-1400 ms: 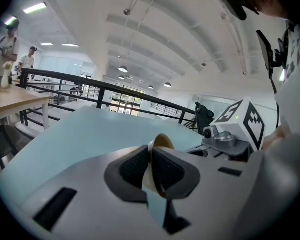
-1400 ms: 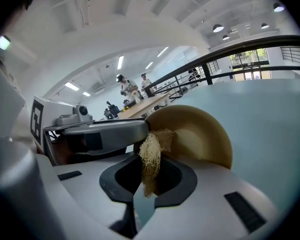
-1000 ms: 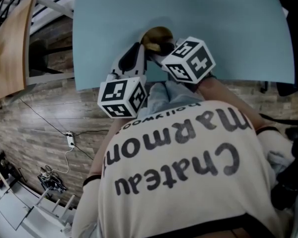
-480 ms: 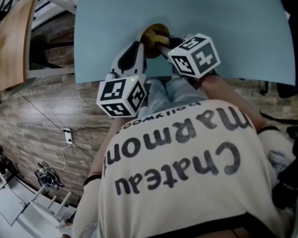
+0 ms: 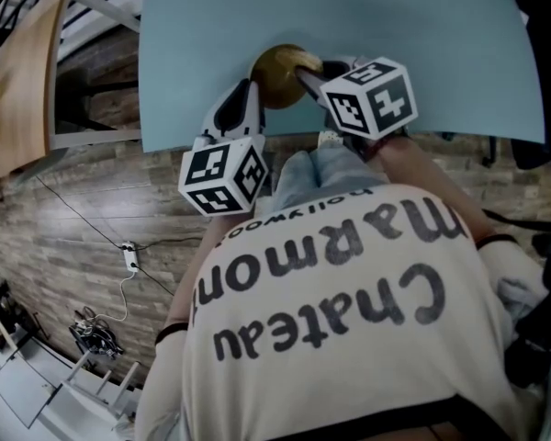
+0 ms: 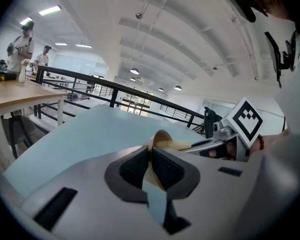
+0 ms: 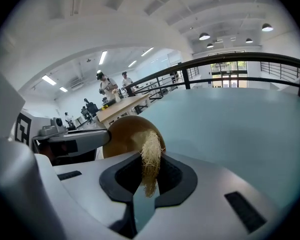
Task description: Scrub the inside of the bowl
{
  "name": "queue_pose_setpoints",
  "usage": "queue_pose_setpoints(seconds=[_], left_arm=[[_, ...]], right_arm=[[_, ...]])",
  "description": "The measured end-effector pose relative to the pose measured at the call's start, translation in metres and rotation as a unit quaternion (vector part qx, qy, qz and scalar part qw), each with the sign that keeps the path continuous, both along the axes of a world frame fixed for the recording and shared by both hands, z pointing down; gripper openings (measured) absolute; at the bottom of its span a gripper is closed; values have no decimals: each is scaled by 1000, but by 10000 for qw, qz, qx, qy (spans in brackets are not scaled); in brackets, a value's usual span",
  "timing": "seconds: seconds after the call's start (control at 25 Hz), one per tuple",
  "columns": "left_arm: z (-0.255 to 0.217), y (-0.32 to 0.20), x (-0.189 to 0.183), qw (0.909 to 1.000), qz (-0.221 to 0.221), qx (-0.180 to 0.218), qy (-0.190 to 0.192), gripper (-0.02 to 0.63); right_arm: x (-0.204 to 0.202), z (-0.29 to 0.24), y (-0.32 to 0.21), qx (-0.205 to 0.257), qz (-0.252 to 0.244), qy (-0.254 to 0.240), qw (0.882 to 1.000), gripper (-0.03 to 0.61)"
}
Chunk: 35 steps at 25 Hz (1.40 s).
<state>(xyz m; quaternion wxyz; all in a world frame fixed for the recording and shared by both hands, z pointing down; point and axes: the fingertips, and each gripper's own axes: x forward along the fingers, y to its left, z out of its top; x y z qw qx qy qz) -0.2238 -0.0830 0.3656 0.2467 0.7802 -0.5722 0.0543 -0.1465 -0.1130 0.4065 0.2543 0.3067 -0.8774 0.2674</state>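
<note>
At near edge of desk [image 5: 422,26], our smooth round brown bowl [image 5: 277,68] sits tipped, mouth twd right gripper [image 7: 149,166]; left gripper [image 6: 150,159] jaws closing on its thin rim, right jaws clamp stringy fibre scrubber [image 7: 151,153].

From my head view I look steeply down over the person's shirt [image 5: 349,329] onto the blue table [image 5: 422,26]. The left gripper view and right gripper view sit low and very near, on opposite sides of the bowl [image 5: 277,72], which all three share.
</note>
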Motion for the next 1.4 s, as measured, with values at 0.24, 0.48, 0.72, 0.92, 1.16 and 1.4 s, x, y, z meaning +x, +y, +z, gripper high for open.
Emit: queue_pose_setpoints(seconds=[0.24,0.48,0.72,0.92,1.16,1.4], left_arm=[[-5,-4,-11,9999,-39,106,-7,17],[-6,-11,-18,9999,12,155,-3,11],[-8,-9,-15,9998,100,153,34,12],[-8,-9,-17,9998,127,134,17,12],[-8,-10,-13,9995,226,151,-141,12],[-8,-11,-10,9996,264,102,-76,12]], right_arm=[[-19,-24,4,123,-90,-369,9992,60],[-64,-26,34,-227,-928,-903,9913,60],[-63,-5,34,-102,-1005,-423,9940,60],[-52,8,26,-50,-815,-54,9966,60],[-38,12,16,-25,-606,160,9980,60],[-18,8,2,109,-235,330,9991,60]])
